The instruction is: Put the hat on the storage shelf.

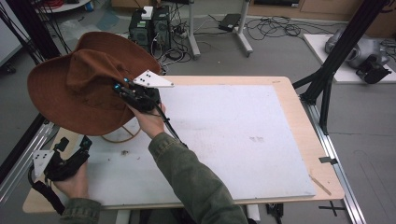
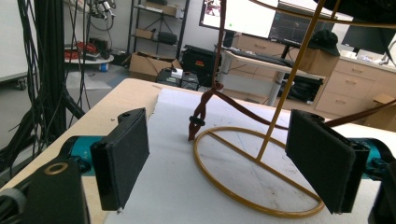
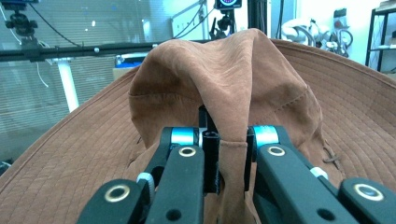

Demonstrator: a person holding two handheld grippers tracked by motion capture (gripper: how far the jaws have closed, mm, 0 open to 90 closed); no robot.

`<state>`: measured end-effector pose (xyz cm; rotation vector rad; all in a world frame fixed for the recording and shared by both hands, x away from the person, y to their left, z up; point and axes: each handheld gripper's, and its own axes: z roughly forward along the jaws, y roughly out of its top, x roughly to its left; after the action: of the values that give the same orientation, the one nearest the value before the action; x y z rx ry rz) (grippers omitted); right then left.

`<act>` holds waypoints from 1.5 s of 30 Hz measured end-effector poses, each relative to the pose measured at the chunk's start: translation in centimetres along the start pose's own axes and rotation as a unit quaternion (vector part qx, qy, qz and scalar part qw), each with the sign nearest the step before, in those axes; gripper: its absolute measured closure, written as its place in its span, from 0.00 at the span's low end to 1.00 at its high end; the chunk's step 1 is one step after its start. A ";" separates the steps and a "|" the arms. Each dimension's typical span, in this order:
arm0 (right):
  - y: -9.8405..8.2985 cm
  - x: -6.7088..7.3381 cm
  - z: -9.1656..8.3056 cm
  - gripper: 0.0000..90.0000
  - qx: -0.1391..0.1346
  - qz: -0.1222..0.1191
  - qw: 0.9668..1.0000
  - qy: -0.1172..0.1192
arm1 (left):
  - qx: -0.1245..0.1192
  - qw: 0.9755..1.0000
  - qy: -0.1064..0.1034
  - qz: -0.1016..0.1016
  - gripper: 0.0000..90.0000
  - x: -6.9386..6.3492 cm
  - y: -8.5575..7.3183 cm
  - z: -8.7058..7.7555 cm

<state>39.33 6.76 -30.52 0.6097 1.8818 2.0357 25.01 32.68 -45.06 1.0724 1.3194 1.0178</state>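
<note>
A brown wide-brimmed hat (image 1: 79, 86) is held up over the table's left side. My right gripper (image 1: 122, 88) is shut on a fold of the hat's crown (image 3: 233, 93), the cloth pinched between its jaws. Under the hat stands a thin yellow wire stand (image 2: 261, 172) with a ring base (image 1: 122, 135) on the white mat. The hat's brown chin cord (image 2: 205, 105) hangs beside the stand's upright. My left gripper (image 1: 77, 151) rests low at the table's front left, open, its pads (image 2: 123, 156) either side of the stand's base without touching it.
A white mat (image 1: 233, 135) covers most of the wooden table (image 1: 299, 116). Black frame posts (image 1: 336, 56) rise at the right. Computers and cables (image 1: 154, 23) lie on the floor behind the table. A metal rail (image 1: 21, 158) runs along the left edge.
</note>
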 end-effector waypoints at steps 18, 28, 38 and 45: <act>0.0 0.0 -0.1 0.76 -0.008 -0.015 1.000 -0.011 | 0.001 1.000 -0.001 -0.003 0.24 0.0 -0.1 0.1; 0.6 -0.2 -0.8 0.25 -0.023 -0.024 0.999 -0.038 | 0.000 1.000 -0.001 -0.002 0.24 -0.1 -0.1 0.0; 1.4 -1.0 -1.9 0.13 -0.028 -0.008 0.998 -0.049 | 0.000 1.000 -0.002 0.000 0.24 -0.1 -0.1 0.1; 2.4 -1.9 -4.3 0.13 -0.028 -0.019 0.997 -0.064 | 0.001 1.000 -0.002 0.005 0.24 -0.3 -0.1 0.0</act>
<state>39.03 1.89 -28.54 0.6675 1.7440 1.9692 25.05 32.41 -45.07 1.0836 1.3118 1.0218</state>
